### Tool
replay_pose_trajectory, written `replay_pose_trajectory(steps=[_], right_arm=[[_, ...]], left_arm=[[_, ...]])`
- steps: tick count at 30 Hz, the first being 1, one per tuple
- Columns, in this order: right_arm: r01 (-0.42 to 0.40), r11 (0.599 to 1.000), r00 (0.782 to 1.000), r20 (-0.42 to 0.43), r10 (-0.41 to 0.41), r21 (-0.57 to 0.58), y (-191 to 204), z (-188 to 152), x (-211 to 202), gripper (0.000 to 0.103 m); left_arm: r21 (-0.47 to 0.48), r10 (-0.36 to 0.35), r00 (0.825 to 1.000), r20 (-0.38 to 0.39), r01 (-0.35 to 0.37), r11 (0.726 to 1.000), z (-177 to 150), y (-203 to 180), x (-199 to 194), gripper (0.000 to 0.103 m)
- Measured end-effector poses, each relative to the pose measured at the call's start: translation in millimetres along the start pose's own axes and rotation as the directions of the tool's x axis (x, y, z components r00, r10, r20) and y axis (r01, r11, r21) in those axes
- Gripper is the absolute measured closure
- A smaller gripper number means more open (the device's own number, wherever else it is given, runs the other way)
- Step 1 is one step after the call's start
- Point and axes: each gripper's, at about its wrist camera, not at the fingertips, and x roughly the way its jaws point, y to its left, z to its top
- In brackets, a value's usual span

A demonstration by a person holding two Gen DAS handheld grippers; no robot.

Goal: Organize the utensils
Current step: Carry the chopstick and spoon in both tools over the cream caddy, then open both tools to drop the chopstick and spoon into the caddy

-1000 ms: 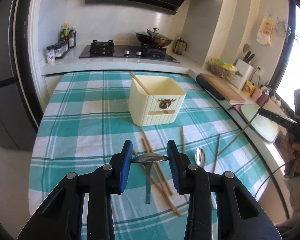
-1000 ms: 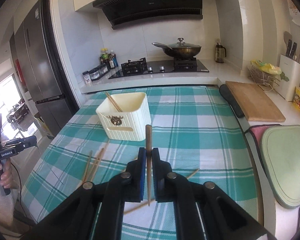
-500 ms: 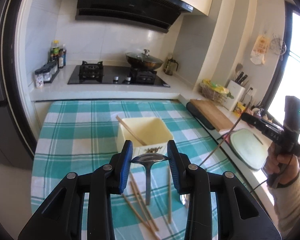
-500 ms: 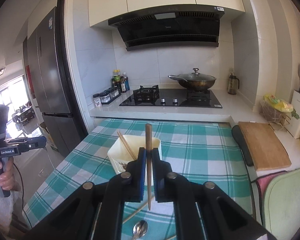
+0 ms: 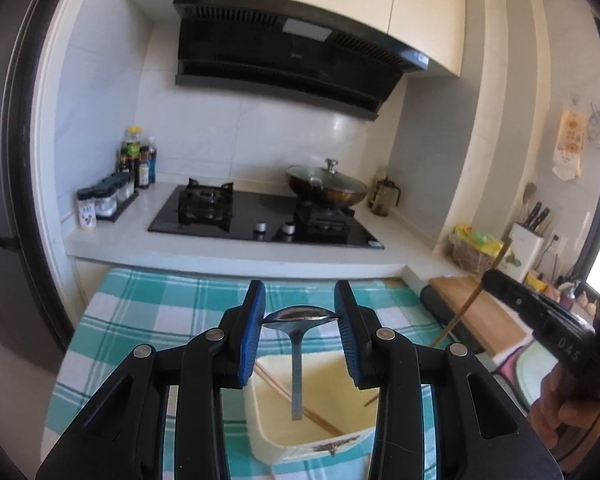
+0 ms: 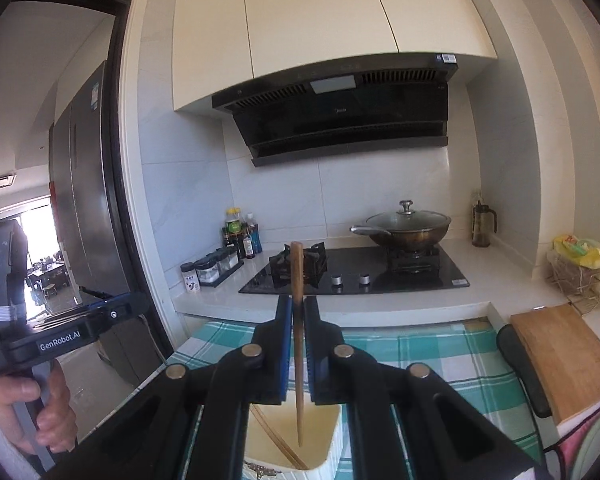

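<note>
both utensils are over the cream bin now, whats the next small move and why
Probably lower both a little, then open. The left hand-held gripper pinches the spoon with its handle hanging over the cream bin; the right hand-held gripper holds a chopstick tip-down above it.

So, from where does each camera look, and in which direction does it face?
Left wrist: on the left gripper, facing the stove; it grips a spoon over the cream box; a hand shows.
Right wrist: on the right gripper, same direction; it grips a chopstick.
Shared: stove, wok, box.
</note>
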Motion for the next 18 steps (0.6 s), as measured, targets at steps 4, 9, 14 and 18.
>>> replay_pose_trajectory(steps=[4,9,14,18], right_arm=[[-0.011,0.999,0.971,-0.236,0.019,0.034,-3.7,-29.0,60.3,0.097],[0.01,1.0,0.9,-0.437,0.002,0.025,-5.9,-63.7,106.6,0.097],[0.03,0.999,0.894,-0.448,-0.022,0.01,0.5,-72.6,114.0,0.081],[0.033,0.999,0.914,-0.404,-0.039,-0.023,1.4,-68.7,87.0,0.067]], left_arm=[[-0.029,0.012,0.983,-0.182,-0.018,0.999,-26.5,9.4,52.0,0.067],[-0.048,0.022,0.944,-0.329,-0.04,0.998,-56.8,20.8,88.2,0.067],[-0.029,0.019,0.929,-0.37,-0.032,0.999,-63.6,23.3,85.4,0.059],[0.066,0.03,0.931,-0.364,-0.006,0.998,-73.3,27.4,40.2,0.037]])
